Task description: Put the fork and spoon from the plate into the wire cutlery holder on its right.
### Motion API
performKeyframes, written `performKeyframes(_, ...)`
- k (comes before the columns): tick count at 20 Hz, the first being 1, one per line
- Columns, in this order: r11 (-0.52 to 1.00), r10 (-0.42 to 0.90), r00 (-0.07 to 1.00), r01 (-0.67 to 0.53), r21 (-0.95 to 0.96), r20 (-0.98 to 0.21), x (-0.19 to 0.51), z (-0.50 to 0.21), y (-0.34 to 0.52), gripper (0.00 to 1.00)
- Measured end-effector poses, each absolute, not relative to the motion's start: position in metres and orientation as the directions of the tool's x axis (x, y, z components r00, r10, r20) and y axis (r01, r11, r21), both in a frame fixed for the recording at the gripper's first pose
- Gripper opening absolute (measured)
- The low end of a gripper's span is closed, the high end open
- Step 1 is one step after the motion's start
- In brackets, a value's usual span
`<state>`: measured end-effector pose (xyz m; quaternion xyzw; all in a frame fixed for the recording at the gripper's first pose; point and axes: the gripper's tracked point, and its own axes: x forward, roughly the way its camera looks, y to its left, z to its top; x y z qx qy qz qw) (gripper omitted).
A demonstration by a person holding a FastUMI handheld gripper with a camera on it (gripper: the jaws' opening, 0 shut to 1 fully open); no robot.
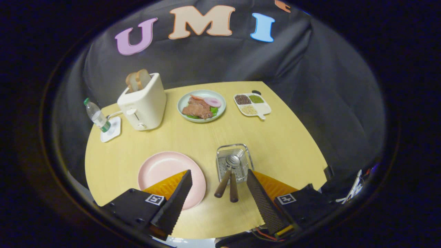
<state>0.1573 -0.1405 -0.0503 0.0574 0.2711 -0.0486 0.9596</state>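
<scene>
Fork and spoon rested in the wire holder.

The fork point(235, 184) and spoon point(228, 172) lay in the wire cutlery holder point(220, 162), handles protruding toward the gripper point(219, 176), whose fingers were spread wide, holding nothing; the pink plate point(162, 167) sat bare left of the holder.

The scene is viewed from a single fisheye camera carried on the gripper point(218, 179), raised above the near edge of the round pale wooden table point(282, 144) and tilted downward across it. The two fingers, spread wide apart, are seen at the bottom. The whole tabletop is taken in, with the draped black cloth wall point(310, 62) faced beyond it.
</scene>
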Motion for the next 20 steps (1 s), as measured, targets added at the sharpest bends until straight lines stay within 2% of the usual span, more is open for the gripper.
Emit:
performKeyframes(6,0.989,-0.021,0.975,0.053,0.141,-0.220,0.155,0.013,-0.156,1.00)
performKeyframes(12,0.983,0.054,0.990,-0.075,0.168,0.128,0.119,0.104,-0.142,1.00)
performKeyframes(16,0.982,0.075,0.966,-0.115,0.153,0.248,0.089,0.139,-0.135,0.99)
performKeyframes(20,0.973,0.081,0.960,-0.135,0.187,0.270,0.072,0.143,-0.130,0.99)
